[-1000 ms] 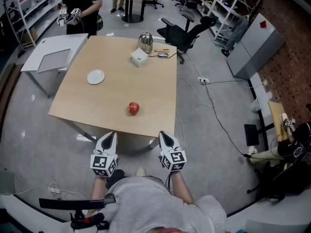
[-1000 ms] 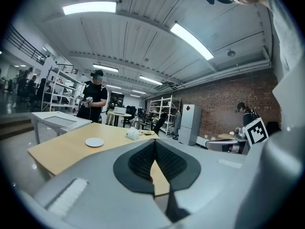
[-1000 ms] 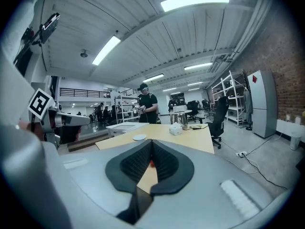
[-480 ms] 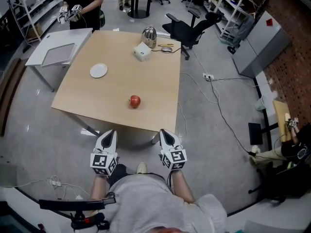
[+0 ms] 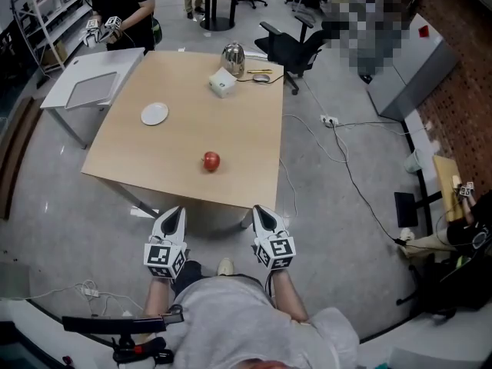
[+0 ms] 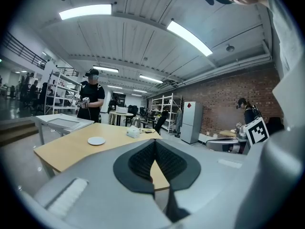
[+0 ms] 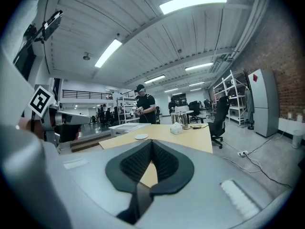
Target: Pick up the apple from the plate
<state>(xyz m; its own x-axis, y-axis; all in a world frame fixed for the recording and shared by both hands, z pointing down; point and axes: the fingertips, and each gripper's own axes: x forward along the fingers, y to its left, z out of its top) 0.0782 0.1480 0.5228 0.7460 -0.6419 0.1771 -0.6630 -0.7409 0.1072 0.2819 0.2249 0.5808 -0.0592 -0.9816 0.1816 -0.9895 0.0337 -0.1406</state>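
A red apple [image 5: 211, 161] lies directly on the wooden table [image 5: 154, 164], near its front edge. The small white plate [image 5: 154, 114] stands apart from it, farther back on the left, with nothing on it. The same plate [image 6: 96, 140] shows in the left gripper view, and the plate [image 7: 141, 137] also shows in the right gripper view. My left gripper [image 5: 174, 215] and right gripper [image 5: 260, 214] hang side by side just short of the table's front edge, both pointing at the table. Each has its jaws shut with nothing held. Both are a good way from the apple.
At the table's far end stand a white box [image 5: 221, 84] and a metal kettle [image 5: 234, 55]. A black office chair [image 5: 292, 46] is behind the far right corner. A grey side table [image 5: 84, 85] adjoins on the left, with a person [image 5: 119, 6] behind it. Cables [image 5: 338, 129] cross the floor at right.
The table and apple sit slightly higher in the head view than a second ago. Both grippers keep the same shut pose, side by side before the table edge.
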